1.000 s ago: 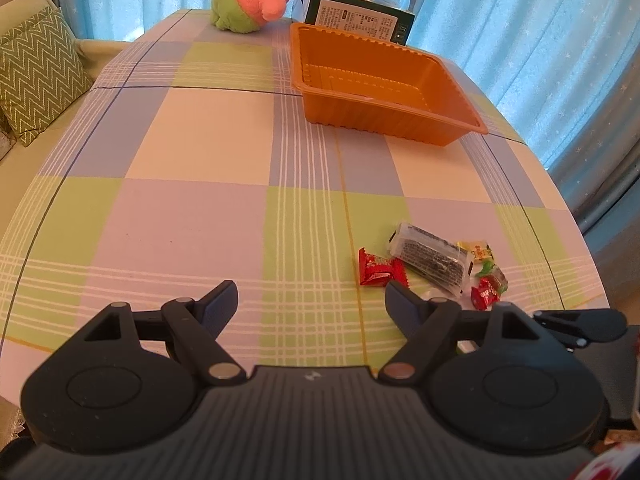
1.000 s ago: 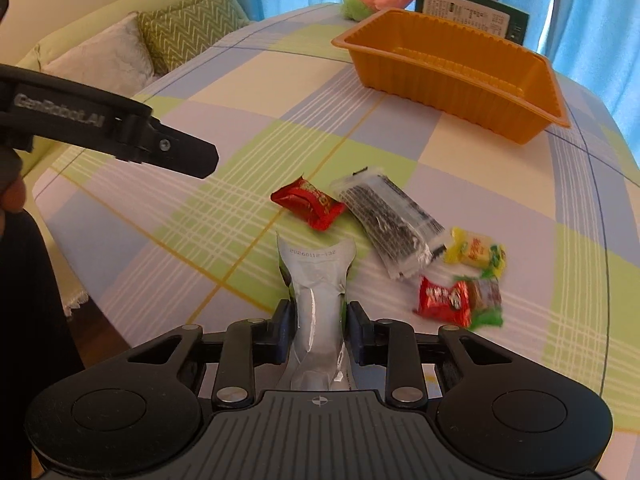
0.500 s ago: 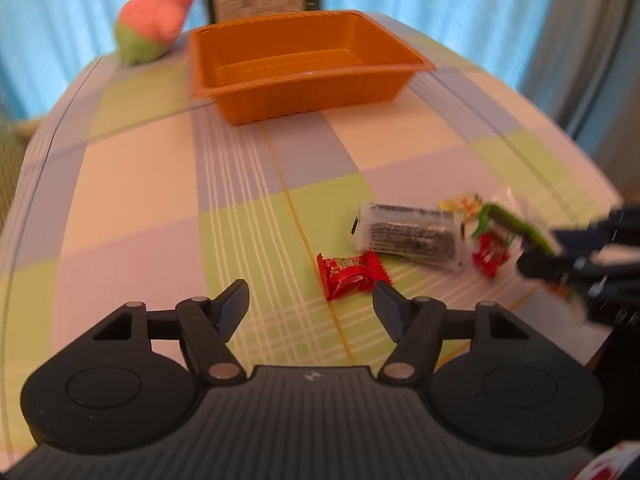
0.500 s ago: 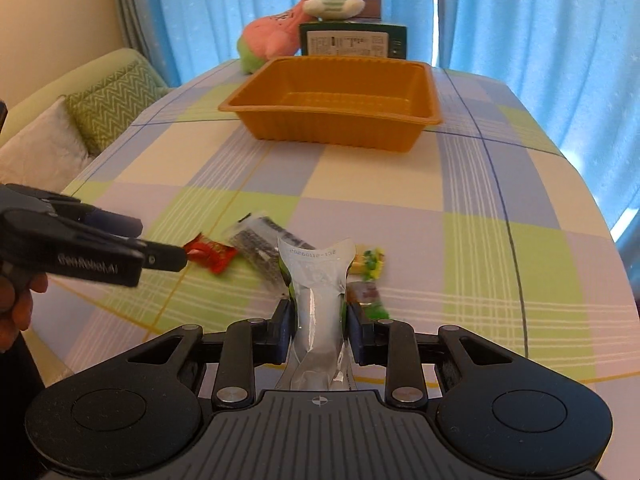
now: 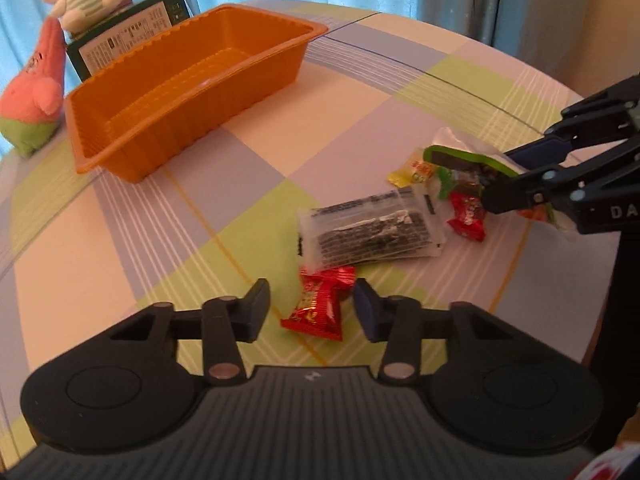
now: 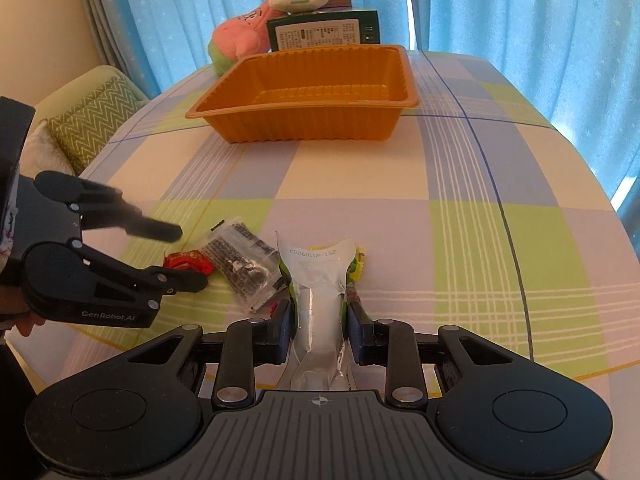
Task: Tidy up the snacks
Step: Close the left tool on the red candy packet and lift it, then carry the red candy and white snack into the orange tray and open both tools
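My left tool (image 5: 310,306) gapes wide around the red candy (image 5: 320,306); I'd drop lower, then pinch its middle. My right tool (image 6: 318,332) grips the silver packet (image 6: 318,280), seemingly lifted, bound for the orange tray (image 6: 304,118).

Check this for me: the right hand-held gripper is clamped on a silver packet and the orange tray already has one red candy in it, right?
Not quite. The orange tray holds nothing, as the right wrist view shows. The red candy lies on the tablecloth between the left hand-held gripper's open fingers. The right hand-held gripper is clamped on the silver packet.

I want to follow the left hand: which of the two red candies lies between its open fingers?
The red candy nearest the left gripper; the other red candy lies beyond the clear packet.
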Tool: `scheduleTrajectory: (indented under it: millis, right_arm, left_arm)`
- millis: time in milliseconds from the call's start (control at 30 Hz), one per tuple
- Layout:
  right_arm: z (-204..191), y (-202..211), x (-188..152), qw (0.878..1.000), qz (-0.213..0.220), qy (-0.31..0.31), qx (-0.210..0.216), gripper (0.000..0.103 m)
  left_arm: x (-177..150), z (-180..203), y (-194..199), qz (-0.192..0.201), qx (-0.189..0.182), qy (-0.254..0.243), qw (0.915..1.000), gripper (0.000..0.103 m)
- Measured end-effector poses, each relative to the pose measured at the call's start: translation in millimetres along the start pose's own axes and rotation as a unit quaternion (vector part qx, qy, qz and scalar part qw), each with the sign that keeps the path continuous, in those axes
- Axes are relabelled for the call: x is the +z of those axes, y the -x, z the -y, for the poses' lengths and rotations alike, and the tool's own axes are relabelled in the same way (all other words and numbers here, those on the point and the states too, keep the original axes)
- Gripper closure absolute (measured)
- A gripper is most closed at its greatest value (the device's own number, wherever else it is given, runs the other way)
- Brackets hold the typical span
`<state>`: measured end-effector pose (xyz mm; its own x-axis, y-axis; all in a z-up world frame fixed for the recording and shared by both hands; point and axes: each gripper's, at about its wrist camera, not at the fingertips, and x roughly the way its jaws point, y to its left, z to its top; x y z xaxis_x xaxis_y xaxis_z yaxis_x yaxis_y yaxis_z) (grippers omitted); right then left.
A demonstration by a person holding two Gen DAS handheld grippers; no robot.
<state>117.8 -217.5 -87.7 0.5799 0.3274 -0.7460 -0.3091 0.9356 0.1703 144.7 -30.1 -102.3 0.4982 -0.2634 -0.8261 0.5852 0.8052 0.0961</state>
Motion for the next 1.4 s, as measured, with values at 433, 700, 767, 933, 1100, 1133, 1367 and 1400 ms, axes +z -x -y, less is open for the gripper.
scheduleTrajectory:
  millis: [433,700,767,933,1100,1133,1367,1400]
  right_arm:
    - [1.0,9.2,8.2,0.999,0.008,-0.032,0.006,0.073]
    - [-6.6,18.9,25.1,0.999,0.016,-0.041,0.01,0.073]
    - [-8.3,20.7,28.1,0.999,0.016,-0.043,0.009,0.073]
    - [-10.3,23.0,32.3,0.999,0.011,-0.046,0.005,0.073]
    - [-10.2,23.7,32.5,0.999,0.009,-0.048,0.005,0.073]
    - [-10.0,23.8,32.4,0.999,0.008,-0.048,0.005,0.073]
    - [-6.3,22.1,37.7,0.999,0.012,-0.048,0.002,0.073]
    - [-5.2,21.5,40.1,0.999,0.014,-0.048,0.001,0.073]
  left_arm:
    - [-20.4,9.9,39.9,-0.002,0.036,0.163,0.9859,0.085]
    - [-18.6,7.1,69.2,0.024,0.052,0.216,0.9747,0.085]
    - [-17.1,6.0,73.3,0.026,0.056,0.223,0.9729,0.085]
    - [-14.1,4.5,82.5,0.037,0.056,0.235,0.9696,0.085]
    - [-13.2,5.3,85.1,0.039,0.054,0.24,0.9685,0.085]
    - [-12.8,5.6,85.0,0.04,0.054,0.24,0.9685,0.085]
    - [-5.4,1.0,84.0,0.046,0.048,0.248,0.9666,0.085]
    - [-3.2,-0.5,84.2,0.047,0.048,0.248,0.9663,0.085]
